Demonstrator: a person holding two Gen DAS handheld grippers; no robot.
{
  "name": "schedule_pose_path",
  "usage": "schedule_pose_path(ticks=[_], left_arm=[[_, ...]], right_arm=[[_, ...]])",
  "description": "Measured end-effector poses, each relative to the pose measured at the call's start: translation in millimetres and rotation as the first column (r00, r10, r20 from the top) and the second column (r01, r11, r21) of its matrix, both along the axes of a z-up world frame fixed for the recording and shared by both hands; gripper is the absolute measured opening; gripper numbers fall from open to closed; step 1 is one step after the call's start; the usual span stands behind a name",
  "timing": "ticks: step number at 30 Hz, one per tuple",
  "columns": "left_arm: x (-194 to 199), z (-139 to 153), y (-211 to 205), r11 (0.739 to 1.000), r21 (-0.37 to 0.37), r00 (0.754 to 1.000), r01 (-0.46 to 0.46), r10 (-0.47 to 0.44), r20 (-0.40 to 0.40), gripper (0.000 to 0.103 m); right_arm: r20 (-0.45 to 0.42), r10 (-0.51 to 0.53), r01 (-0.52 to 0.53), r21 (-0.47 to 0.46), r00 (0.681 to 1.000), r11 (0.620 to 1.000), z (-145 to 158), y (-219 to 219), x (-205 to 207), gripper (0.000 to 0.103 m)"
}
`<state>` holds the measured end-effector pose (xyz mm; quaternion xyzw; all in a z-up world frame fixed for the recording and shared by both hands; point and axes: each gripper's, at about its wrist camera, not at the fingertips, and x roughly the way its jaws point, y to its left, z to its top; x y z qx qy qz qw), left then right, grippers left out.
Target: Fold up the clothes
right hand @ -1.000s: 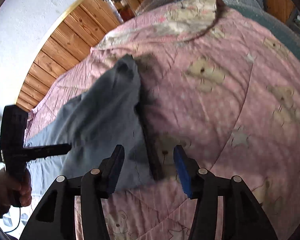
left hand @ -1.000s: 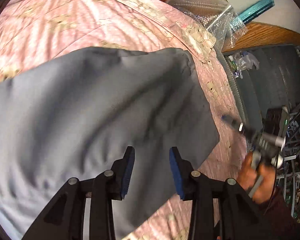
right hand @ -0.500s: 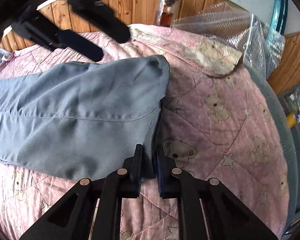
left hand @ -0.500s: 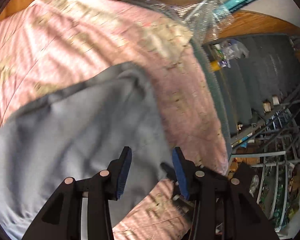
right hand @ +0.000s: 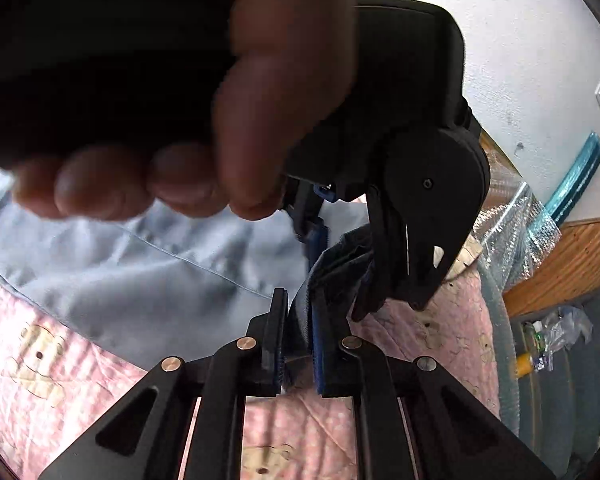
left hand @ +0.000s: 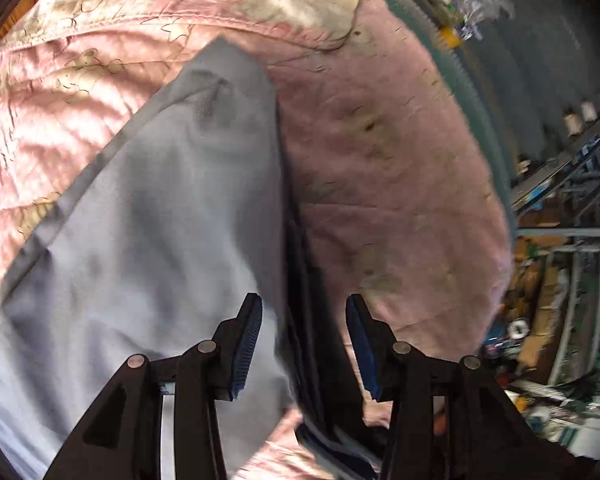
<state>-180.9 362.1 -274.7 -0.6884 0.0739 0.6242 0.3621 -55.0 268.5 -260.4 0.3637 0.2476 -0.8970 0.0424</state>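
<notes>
A grey-blue garment (left hand: 152, 240) lies spread on a pink bear-print quilt (left hand: 380, 168). My left gripper (left hand: 304, 340) is open, and the garment's dark right edge runs up between its fingers. In the right wrist view my right gripper (right hand: 298, 340) is shut on that same edge of the garment (right hand: 140, 264), which bunches up above the pads. Just beyond it hangs the left gripper (right hand: 340, 248), straddling the raised fabric. A person's hand (right hand: 220, 140) holding it fills the top of that view and hides most of the bed.
Bubble wrap (right hand: 512, 232), a teal tube (right hand: 576, 176) and wood panelling (right hand: 572, 256) sit past the quilt's far corner. Metal racks with clutter (left hand: 560, 280) stand to the right of the bed. A teal mattress edge (left hand: 452, 72) borders the quilt.
My right gripper shut on the garment's edge and lifted it. The left gripper swung right from over the cloth to that edge, ending close above the right gripper.
</notes>
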Motion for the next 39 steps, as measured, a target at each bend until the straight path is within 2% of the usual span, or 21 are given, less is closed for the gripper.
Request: schedule_pose_path(ticks=[1, 2, 4, 5, 6, 8, 10, 13, 14, 15, 16, 18, 20, 23, 25, 28, 29, 32, 33, 36, 39], left_arm=[[0.6, 1.8, -6.4, 1.000, 0.018, 1.000, -0.002, 0.003, -0.024, 0.028], [1.3, 6.1, -18.6, 0.999, 0.046, 0.999, -0.021, 0.023, -0.039, 0.006], [3.9, 19.1, -61.9, 0.986, 0.123, 0.992, -0.109, 0.115, -0.042, 0.006], [6.8, 23.3, -92.2, 0.973, 0.153, 0.984, -0.171, 0.178, -0.033, 0.006], [9.8, 27.5, -122.5, 0.955, 0.183, 0.971, -0.232, 0.240, -0.022, 0.006], [17.2, 19.2, -183.4, 0.906, 0.217, 0.930, -0.364, 0.365, 0.037, 0.006], [26.6, -4.2, -233.9, 0.851, 0.221, 0.880, -0.476, 0.465, 0.102, 0.006], [36.1, -34.8, -278.2, 0.791, 0.224, 0.822, -0.569, 0.555, 0.127, 0.006], [36.6, -39.8, -287.1, 0.774, 0.237, 0.809, -0.587, 0.573, 0.132, 0.007], [36.5, -44.2, -292.1, 0.766, 0.248, 0.805, -0.592, 0.575, 0.146, 0.007], [37.0, -49.4, -293.0, 0.769, 0.246, 0.807, -0.590, 0.568, 0.159, 0.007], [39.0, -55.1, -300.1, 0.787, 0.213, 0.815, -0.579, 0.550, 0.181, 0.007], [43.2, -58.8, -304.0, 0.803, 0.197, 0.826, -0.562, 0.537, 0.171, 0.008], [45.0, -57.9, -310.3, 0.791, 0.215, 0.819, -0.573, 0.546, 0.175, 0.008], [48.2, -52.2, -310.0, 0.802, 0.206, 0.828, -0.560, 0.539, 0.155, 0.014], [54.3, -47.1, -308.0, 0.823, 0.201, 0.847, -0.532, 0.518, 0.122, 0.023], [56.3, -47.6, -309.5, 0.824, 0.206, 0.849, -0.527, 0.515, 0.113, 0.023], [60.7, -54.3, -315.8, 0.806, 0.235, 0.839, -0.544, 0.530, 0.123, 0.023], [63.6, -56.3, -315.4, 0.801, 0.239, 0.836, -0.548, 0.534, 0.129, 0.023], [69.5, -49.3, -308.4, 0.822, 0.205, 0.847, -0.531, 0.513, 0.137, 0.023], [72.9, -9.5, -322.8, 0.825, 0.259, 0.862, -0.502, 0.503, 0.069, 0.023]], right_arm=[[-0.007, 0.015, -0.015, -0.012, 1.000, 1.000, 4.5, -2.6, 2.6, 0.010], [-0.015, 0.031, -0.032, -0.028, 0.999, 0.999, 9.7, -5.1, 5.5, 0.012], [-0.026, 0.091, -0.094, -0.121, 0.996, 0.988, 30.6, -9.0, 17.2, 0.023], [-0.027, 0.120, -0.123, -0.182, 0.992, 0.976, 42.1, -9.6, 24.2, 0.036], [-0.016, 0.147, -0.146, -0.256, 0.989, 0.956, 52.2, -8.4, 29.6, 0.041], [0.030, 0.170, -0.145, -0.386, 0.985, 0.911, 59.1, -4.2, 29.9, 0.041], [0.095, 0.154, -0.089, -0.488, 0.984, 0.868, 49.1, 0.8, 17.6, 0.041], [0.253, 0.101, 0.070, -0.588, 0.962, 0.806, 6.6, 6.3, -12.9, 0.031], [0.305, 0.093, 0.112, -0.593, 0.948, 0.798, -7.5, 4.1, -19.3, 0.027], [0.366, 0.089, 0.144, -0.563, 0.926, 0.814, -27.4, 1.2, -22.7, 0.026], [0.417, 0.085, 0.167, -0.531, 0.905, 0.831, -45.2, -2.1, -25.2, 0.024], [0.386, 0.100, 0.095, -0.457, 0.917, 0.884, -51.2, -15.4, -15.3, 0.021], [0.401, 0.112, 0.070, -0.411, 0.909, 0.909, -49.2, -22.6, -15.1, 0.021], [0.396, 0.110, 0.071, -0.417, 0.912, 0.906, -25.7, -21.6, -28.6, 0.021], [0.388, 0.108, 0.072, -0.422, 0.915, 0.904, -9.5, -21.4, -38.7, 0.021], [0.324, 0.093, 0.061, -0.435, 0.942, 0.898, 4.3, -33.8, -87.1, 0.021], [0.315, 0.088, 0.062, -0.436, 0.945, 0.898, 3.3, -38.0, -104.1, 0.021], [0.416, 0.058, 0.126, -0.401, 0.907, 0.907, -49.0, -43.8, -158.8, 0.024], [0.371, 0.071, 0.102, -0.427, 0.926, 0.898, -50.1, -41.1, -160.5, 0.024], [0.402, 0.069, 0.128, -0.444, 0.913, 0.887, -38.2, -26.8, -154.7, 0.024], [0.366, 0.064, 0.136, -0.495, 0.928, 0.858, -11.2, -3.8, -126.2, 0.025]])
